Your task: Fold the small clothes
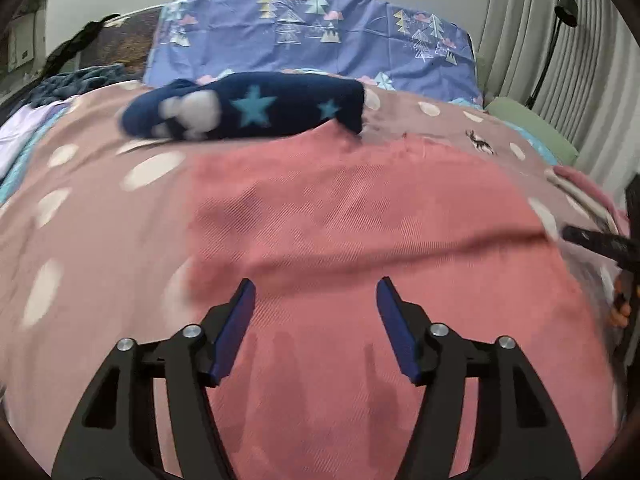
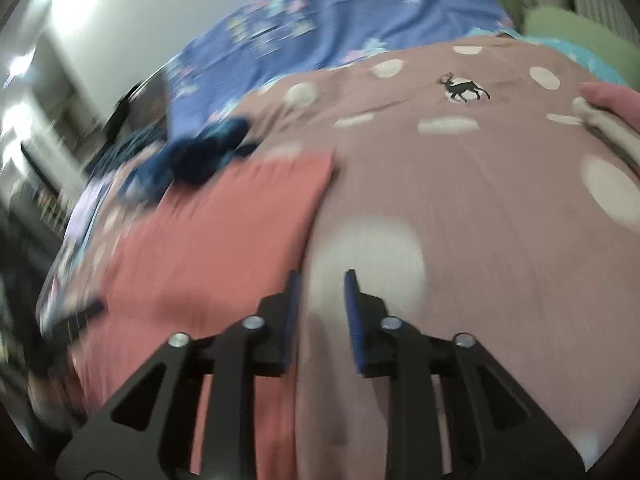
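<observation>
Left gripper spread wide above the salmon-pink cloth, nothing between the pads; right gripper parted narrowly, empty, poised over that cloth's right edge; cloth lying flat on the dotted mauve bedspread; navy star-patterned garment bunched just beyond its far edge; blue patterned pillow behind.

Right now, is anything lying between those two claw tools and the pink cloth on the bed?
Nothing visible does. The left gripper hangs open right over the pink cloth; the right gripper, also open, is at its edge. The navy star garment lies beyond it.
</observation>
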Demonstrator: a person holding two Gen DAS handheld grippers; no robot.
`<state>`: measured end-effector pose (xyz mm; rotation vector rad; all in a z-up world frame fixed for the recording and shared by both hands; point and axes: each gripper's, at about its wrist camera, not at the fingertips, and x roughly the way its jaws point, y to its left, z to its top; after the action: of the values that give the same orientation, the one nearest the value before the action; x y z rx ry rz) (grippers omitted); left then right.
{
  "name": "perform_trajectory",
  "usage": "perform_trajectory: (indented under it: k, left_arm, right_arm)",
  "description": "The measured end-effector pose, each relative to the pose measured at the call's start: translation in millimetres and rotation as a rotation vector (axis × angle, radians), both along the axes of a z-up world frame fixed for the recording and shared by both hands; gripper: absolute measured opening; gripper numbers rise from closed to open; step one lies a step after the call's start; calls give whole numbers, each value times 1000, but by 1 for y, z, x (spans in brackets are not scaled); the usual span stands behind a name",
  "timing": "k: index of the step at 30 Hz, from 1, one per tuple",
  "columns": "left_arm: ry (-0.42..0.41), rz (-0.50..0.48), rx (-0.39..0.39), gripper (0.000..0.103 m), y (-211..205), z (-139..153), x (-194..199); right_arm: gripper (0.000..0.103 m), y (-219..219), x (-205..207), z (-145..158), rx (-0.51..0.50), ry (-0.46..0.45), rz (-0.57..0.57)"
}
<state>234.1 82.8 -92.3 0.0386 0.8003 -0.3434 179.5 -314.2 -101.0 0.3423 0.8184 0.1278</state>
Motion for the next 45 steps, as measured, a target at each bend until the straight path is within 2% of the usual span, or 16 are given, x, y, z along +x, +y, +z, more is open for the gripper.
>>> perform_trajectory:
  k: [2, 4, 5, 8, 11, 15, 21, 24, 26, 29, 32, 34, 38, 40, 43, 45]
  left_arm:
    - [31, 9, 49, 67, 26, -7, -37]
    - [74, 8, 58, 67, 44, -16, -63]
    - [104, 4, 49, 67, 53, -21, -80]
    - [100, -32, 4, 67, 66, -24, -124]
    - [121, -68, -58, 67, 72, -26, -149]
    - [115, -114, -54, 67, 66, -28, -179]
    - [145, -180, -133, 67, 71, -28, -217]
    - [161, -199, -194, 66, 77, -29, -230]
    - [172, -199, -235, 65, 82, -30, -234]
    - [194, -199, -282, 65, 87, -32, -233]
    - [217, -198, -310, 65, 90, -32, -233]
    - [214, -206, -294, 65, 89, -32, -233]
    - [204, -230, -293, 65, 80, -34, -220]
    - [194, -246, -304, 65, 75, -36, -211]
    - [203, -249, -346, 65, 75, -37, -200]
    - [201, -241, -347, 60, 74, -38, -197]
  right_arm:
    - [31, 2, -41, -9, 32, 34, 37]
    - [31, 3, -81, -18, 82, 48, 51]
    - [31, 4, -96, -21, 98, 52, 52]
    - [32, 8, -128, -25, 138, 47, 52]
    - [35, 13, -155, -25, 163, 45, 56]
    - [40, 18, -187, -25, 204, 42, 60]
    - [40, 24, -226, -28, 271, 37, 86]
    - [40, 36, -231, -34, 312, 68, 145]
    - [40, 44, -229, -32, 270, 64, 138]
    - [41, 41, -226, -30, 304, 97, 115]
    - [41, 34, -226, -26, 304, 135, 88]
    - [42, 32, -228, -24, 292, 144, 77]
    - [56, 36, -213, -30, 323, 135, 100]
    - [68, 41, -201, -30, 325, 106, 147]
    - [69, 39, -178, -33, 360, 85, 187]
    - [68, 35, -165, -35, 413, 86, 207]
